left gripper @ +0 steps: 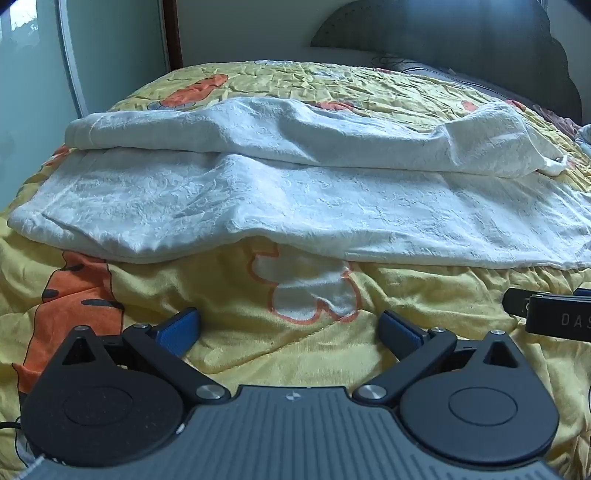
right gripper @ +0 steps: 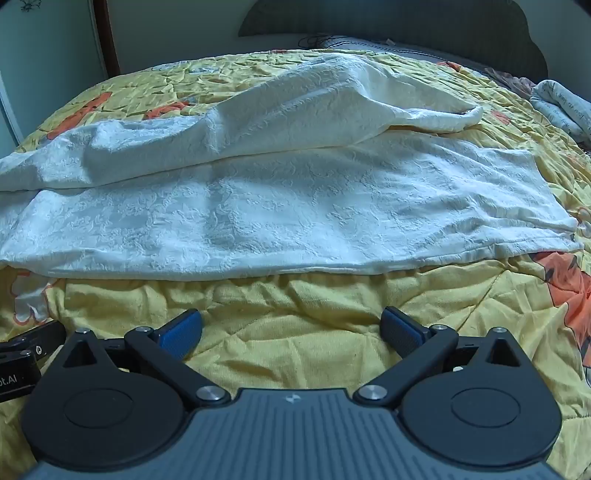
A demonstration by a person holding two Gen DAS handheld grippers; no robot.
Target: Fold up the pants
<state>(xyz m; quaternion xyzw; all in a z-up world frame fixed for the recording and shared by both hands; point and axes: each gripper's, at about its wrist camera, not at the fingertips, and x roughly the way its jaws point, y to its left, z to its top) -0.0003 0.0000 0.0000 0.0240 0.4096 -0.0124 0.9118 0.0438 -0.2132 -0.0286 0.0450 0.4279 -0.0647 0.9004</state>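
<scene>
White textured pants [left gripper: 295,206] lie across a bed, stretched left to right, with one leg bunched and rumpled along the far side [left gripper: 280,129]. In the right wrist view the same pants [right gripper: 280,221] fill the middle, the far leg [right gripper: 295,107] humped up. My left gripper [left gripper: 290,330] hovers over the quilt just in front of the pants' near edge, open, nothing between its blue pads. My right gripper [right gripper: 291,330] stands open too, short of the near edge, empty. Part of the right gripper [left gripper: 554,314] shows at the right edge of the left wrist view.
A yellow quilt [left gripper: 229,325] with orange and white cartoon prints covers the bed. A dark headboard [left gripper: 461,33] rises at the back. Pale walls and a dark wooden post [left gripper: 171,33] stand at the left. A folded light cloth [right gripper: 561,103] lies at the far right.
</scene>
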